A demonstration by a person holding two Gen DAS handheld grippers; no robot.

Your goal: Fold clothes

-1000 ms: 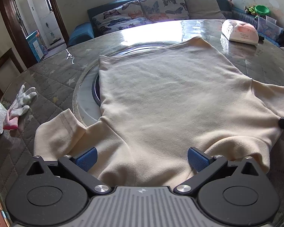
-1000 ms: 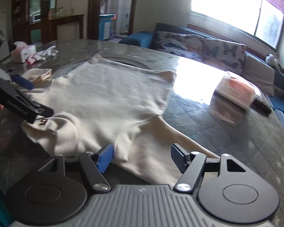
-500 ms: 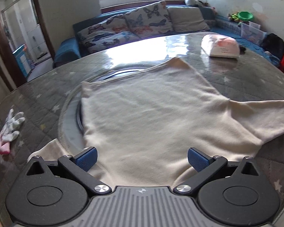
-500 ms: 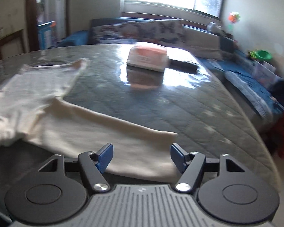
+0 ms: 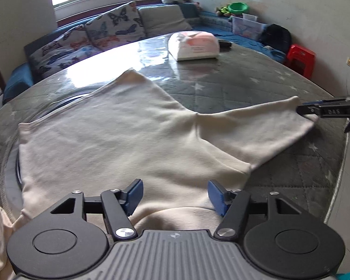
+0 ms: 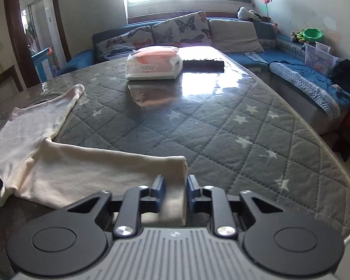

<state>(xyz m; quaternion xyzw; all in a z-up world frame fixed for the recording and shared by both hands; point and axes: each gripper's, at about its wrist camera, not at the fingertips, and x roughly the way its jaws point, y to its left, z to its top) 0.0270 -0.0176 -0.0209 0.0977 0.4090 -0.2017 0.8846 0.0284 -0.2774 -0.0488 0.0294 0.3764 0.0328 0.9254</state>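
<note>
A cream sweater [image 5: 119, 135] lies spread flat on the quilted, glass-topped table [image 5: 245, 86], one sleeve [image 5: 263, 126] stretched out to the right. My left gripper [image 5: 176, 196] hovers over the sweater's near edge, beside the armpit; its jaws are closing, with a low ridge of cloth between the blue pads but not pinched. My right gripper [image 6: 175, 186] is at the end of that sleeve [image 6: 93, 170]; its jaws are closing and the pads press on the cuff [image 6: 175, 175]. In the left wrist view the right gripper [image 5: 315, 110] shows at the sleeve's tip.
A white and pink tissue pack [image 6: 154, 66] and a flat black object [image 6: 203, 64] lie at the table's far side. A round turntable [image 5: 58, 102] sits partly under the sweater. A sofa [image 6: 233, 37] runs behind; a red stool [image 5: 299, 58] stands right.
The right gripper has slid out along the sleeve to its cuff and closed on it. The left gripper has swung right over the sweater's near edge, and its jaws have narrowed.
</note>
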